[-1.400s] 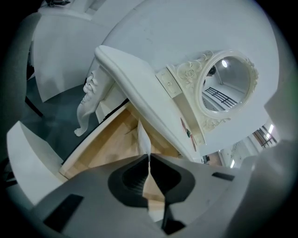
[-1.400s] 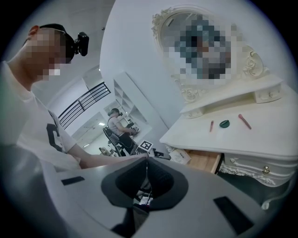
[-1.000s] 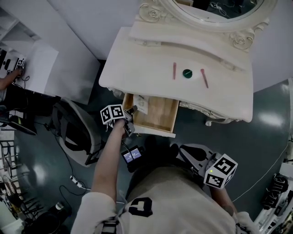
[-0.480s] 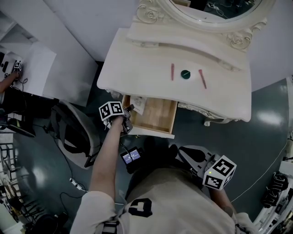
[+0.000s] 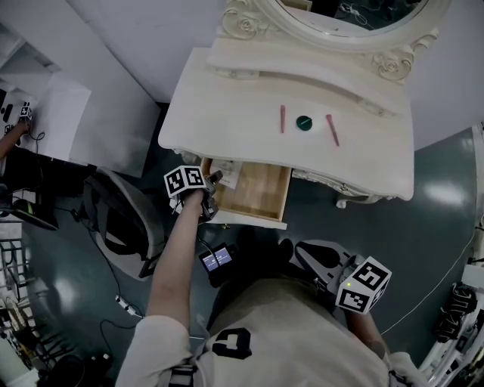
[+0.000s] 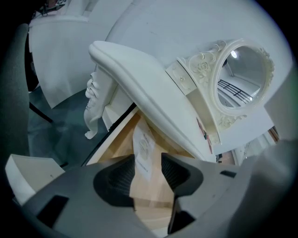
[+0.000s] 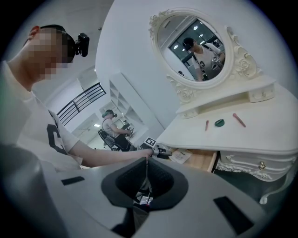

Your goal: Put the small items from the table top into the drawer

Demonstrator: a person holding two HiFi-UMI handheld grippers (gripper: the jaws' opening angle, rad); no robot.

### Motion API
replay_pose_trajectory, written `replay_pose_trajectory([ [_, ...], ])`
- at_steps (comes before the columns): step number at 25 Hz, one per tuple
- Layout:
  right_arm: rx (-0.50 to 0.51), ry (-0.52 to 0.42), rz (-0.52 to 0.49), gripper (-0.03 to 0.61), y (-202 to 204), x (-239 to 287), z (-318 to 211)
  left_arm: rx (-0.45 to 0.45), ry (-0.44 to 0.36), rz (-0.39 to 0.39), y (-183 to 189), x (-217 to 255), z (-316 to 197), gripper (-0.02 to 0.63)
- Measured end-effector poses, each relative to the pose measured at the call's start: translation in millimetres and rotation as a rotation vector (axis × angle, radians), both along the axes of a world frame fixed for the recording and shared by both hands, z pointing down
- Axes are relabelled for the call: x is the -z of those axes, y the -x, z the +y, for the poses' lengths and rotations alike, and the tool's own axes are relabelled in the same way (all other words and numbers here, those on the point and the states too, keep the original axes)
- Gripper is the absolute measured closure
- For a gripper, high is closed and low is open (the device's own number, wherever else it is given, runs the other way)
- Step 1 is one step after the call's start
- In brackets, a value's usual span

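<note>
On the white vanity top [image 5: 227, 98] lie two pinkish-red sticks [image 5: 282, 119] [image 5: 332, 129] with a dark green round cap [image 5: 304, 122] between them. The wooden drawer [image 5: 261, 190] below stands pulled out, and a white paper packet [image 5: 229, 174] lies in its back left corner. My left gripper [image 5: 213, 189] hangs over the drawer's left front corner. Its jaws have just been opening and stand apart [image 6: 148, 162]; the packet [image 6: 143, 144] shows in the gap, untouched. My right gripper [image 5: 314, 261] waits low beside my body, shut and empty [image 7: 146, 179].
An oval mirror [image 5: 355, 19] in a carved frame backs the vanity. A grey office chair [image 5: 121, 219] stands left of the drawer. A small lit screen [image 5: 218, 257] hangs at my waist. Cables [image 5: 125, 302] trail over the dark floor. A second person [image 7: 111, 128] sits far behind.
My left gripper has shifted a little to the left at the drawer's front corner. The packet stays in the drawer. The right gripper has kept still.
</note>
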State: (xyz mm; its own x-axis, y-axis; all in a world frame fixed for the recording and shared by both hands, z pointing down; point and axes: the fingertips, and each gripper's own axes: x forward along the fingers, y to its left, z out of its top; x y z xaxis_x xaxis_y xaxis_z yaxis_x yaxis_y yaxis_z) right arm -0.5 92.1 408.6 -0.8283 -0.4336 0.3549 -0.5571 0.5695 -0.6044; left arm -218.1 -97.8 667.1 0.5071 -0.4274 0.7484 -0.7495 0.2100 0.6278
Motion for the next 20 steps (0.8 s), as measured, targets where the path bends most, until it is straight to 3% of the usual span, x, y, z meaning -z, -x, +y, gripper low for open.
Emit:
replay_pose_trajectory([
  [6, 0.009, -0.011, -0.002, 0.549, -0.8, 1.0, 0.5, -0.126, 0.009, -0.127, 1.4, 0.7, 8.4, 0.35],
  [10, 0.013, -0.021, -0.006, 0.549, -0.9, 2.5, 0.2, -0.151, -0.012, -0.152, 2.4, 6.5, 9.0, 0.348],
  [20, 0.022, -0.042, -0.008, 0.549, -1.3, 7.8, 1.6, -0.168, -0.166, -0.222, 13.7, 48.7, 9.4, 0.348],
])
